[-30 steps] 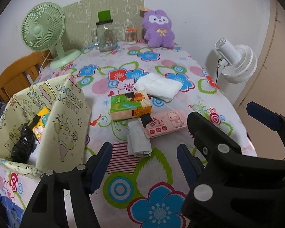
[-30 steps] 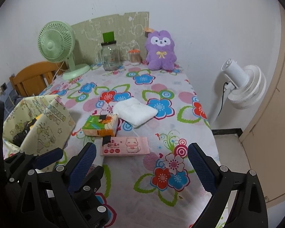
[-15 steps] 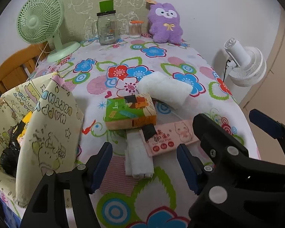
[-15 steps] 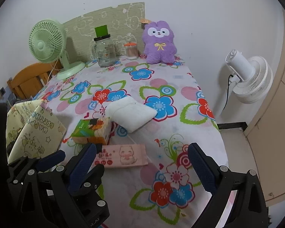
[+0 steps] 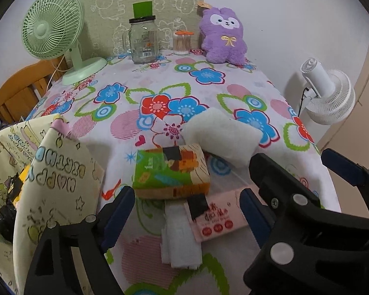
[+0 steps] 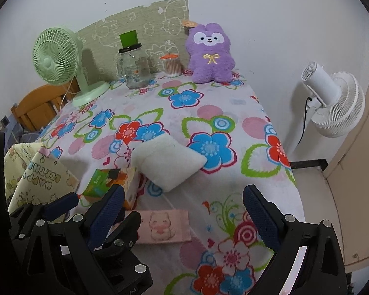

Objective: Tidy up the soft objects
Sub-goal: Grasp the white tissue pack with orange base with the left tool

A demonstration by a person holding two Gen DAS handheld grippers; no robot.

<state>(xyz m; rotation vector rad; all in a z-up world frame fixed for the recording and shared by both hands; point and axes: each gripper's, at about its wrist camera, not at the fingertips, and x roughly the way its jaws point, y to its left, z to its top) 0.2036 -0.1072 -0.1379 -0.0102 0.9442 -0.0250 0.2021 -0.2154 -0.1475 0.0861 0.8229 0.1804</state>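
- The middle of the table [image 6: 209,113] lay bare behind the white folded cloth [image 5: 221,137].
- Its near edge was crowded: tissue pack [image 5: 171,172], pink wipes packet [image 5: 219,217] and folded white cloth [image 5: 180,243] lay touching.
- A paper gift bag [image 5: 54,186] blocked the near left corner.
- Green fan [image 5: 53,25], glass jar [image 5: 142,41] and purple plush [image 5: 223,36] lined the far edge.

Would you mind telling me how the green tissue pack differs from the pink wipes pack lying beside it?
The green tissue pack is thick and blocky; the pink wipes pack is thin and flat. The tissue pack is green and orange, while the wipes pack is pale pink with a cartoon pig. Both lie on the floral tablecloth and carry black tape.
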